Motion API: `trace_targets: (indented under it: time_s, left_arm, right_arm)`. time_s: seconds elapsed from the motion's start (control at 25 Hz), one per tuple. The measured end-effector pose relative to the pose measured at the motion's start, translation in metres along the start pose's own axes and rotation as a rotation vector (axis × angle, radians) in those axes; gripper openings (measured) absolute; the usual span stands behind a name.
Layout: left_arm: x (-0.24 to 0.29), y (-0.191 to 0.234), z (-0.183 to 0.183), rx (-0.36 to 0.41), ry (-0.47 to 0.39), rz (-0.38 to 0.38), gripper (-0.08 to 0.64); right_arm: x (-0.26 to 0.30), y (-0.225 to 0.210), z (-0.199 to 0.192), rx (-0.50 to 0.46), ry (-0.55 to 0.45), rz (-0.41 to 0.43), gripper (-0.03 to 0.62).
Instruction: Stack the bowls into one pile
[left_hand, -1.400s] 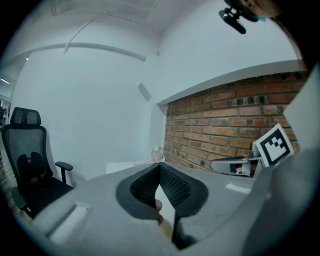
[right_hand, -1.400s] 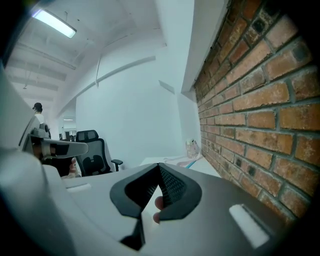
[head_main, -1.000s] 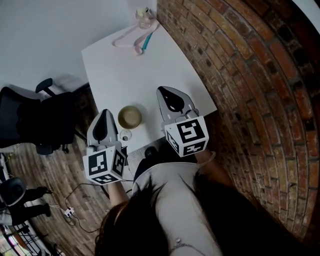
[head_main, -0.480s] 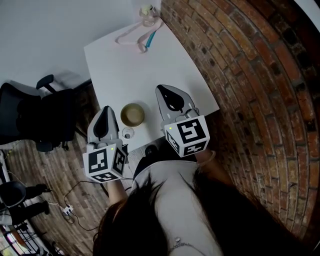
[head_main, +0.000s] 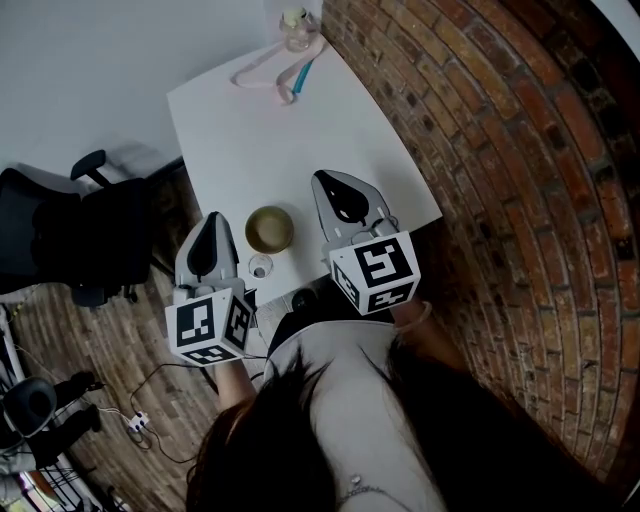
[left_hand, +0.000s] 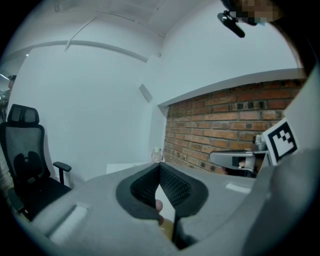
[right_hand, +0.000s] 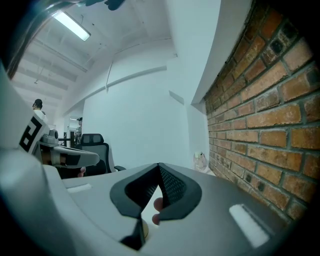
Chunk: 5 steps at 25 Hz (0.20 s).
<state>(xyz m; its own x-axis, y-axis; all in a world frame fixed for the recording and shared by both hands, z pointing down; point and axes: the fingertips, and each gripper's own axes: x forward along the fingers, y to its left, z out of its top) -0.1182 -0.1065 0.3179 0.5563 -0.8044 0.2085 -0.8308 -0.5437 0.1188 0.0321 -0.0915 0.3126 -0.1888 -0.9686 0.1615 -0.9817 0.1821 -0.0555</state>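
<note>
One olive-gold bowl (head_main: 268, 229) sits near the front edge of the white table (head_main: 300, 140); I cannot tell whether others are nested inside it. My left gripper (head_main: 212, 221) hovers just left of the bowl, over the table's front left corner, with its jaws closed and nothing between them. My right gripper (head_main: 325, 181) hangs to the right of the bowl, also shut and empty. Along the left gripper (left_hand: 160, 168) a sliver of the yellowish bowl (left_hand: 167, 228) shows low between the jaws. The right gripper (right_hand: 159, 168) points along the brick wall.
A small clear glass (head_main: 260, 266) stands by the front edge, below the bowl. A pink hanger (head_main: 262, 74), a teal object (head_main: 297, 79) and a glass jar (head_main: 293, 28) lie at the far end. A brick wall (head_main: 500, 180) runs along the right; an office chair (head_main: 70, 240) stands left.
The head view has shifted slightly, so the table sits a touch lower right in the frame. Both grippers and the bowl keep their places.
</note>
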Motion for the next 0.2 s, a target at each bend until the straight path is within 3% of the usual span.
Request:
trace_targets:
  time_s: [0.2]
  left_arm:
    - [0.0005,0.0058,-0.0013,-0.002,0.005,-0.002,0.000]
  right_arm:
    - [0.0041,0.0031,-0.0004,0.001,0.002,-0.006,0.003]
